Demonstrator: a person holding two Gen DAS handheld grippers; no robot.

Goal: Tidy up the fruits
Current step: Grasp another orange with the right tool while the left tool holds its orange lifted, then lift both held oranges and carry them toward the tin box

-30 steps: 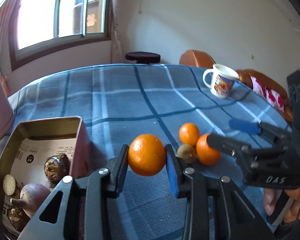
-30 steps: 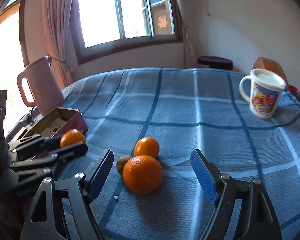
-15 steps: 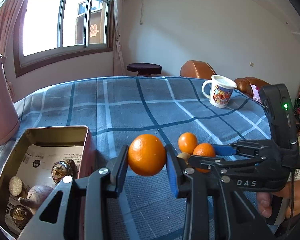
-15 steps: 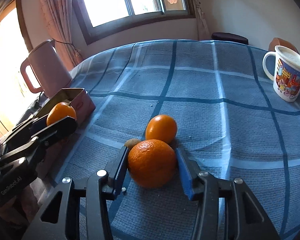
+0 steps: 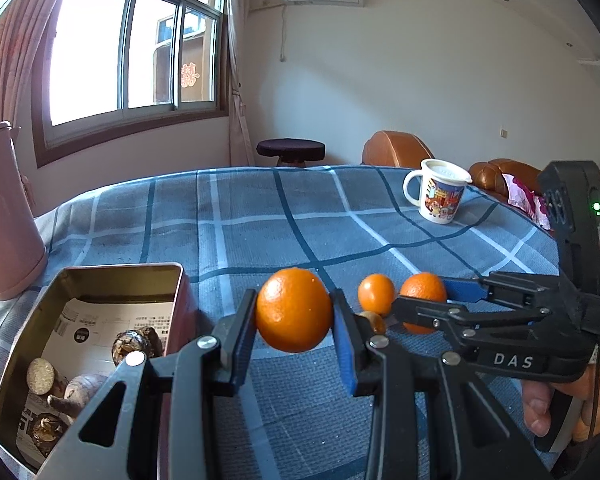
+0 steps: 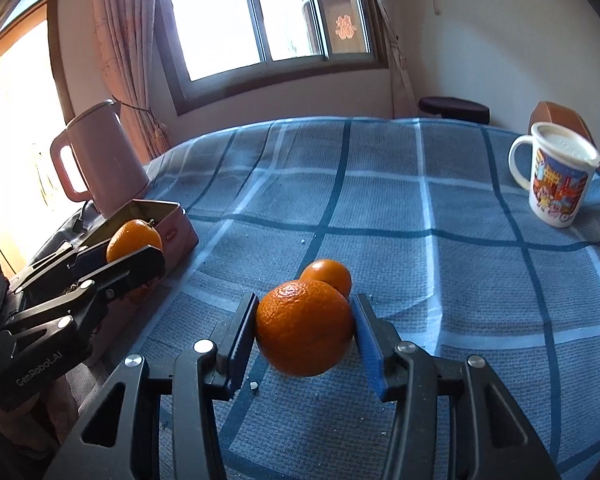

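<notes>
My left gripper [image 5: 294,320] is shut on an orange [image 5: 294,309] and holds it above the cloth, just right of the open metal tin [image 5: 112,276]. It also shows in the right wrist view [image 6: 134,250], with its orange [image 6: 134,238] next to the tin [image 6: 172,224]. My right gripper [image 6: 305,334] is shut on a bigger orange [image 6: 305,333], slightly above the cloth. A smaller orange [image 6: 327,275] lies just behind it. In the left wrist view the right gripper [image 5: 424,304] holds its orange [image 5: 422,290] beside the small orange [image 5: 376,294] and a small brown fruit [image 5: 374,321].
The tin holds several brown roots and nuts [image 5: 136,344] on printed paper. A pink kettle [image 6: 100,160] stands behind the tin. A cartoon mug [image 6: 558,178] stands at the far right on the blue checked tablecloth [image 6: 380,200]. A stool [image 5: 290,150] and brown chairs [image 5: 392,150] are beyond the table.
My right gripper closed on the bigger orange and has lifted it off the cloth. My left gripper keeps its orange and has risen a little near the tin.
</notes>
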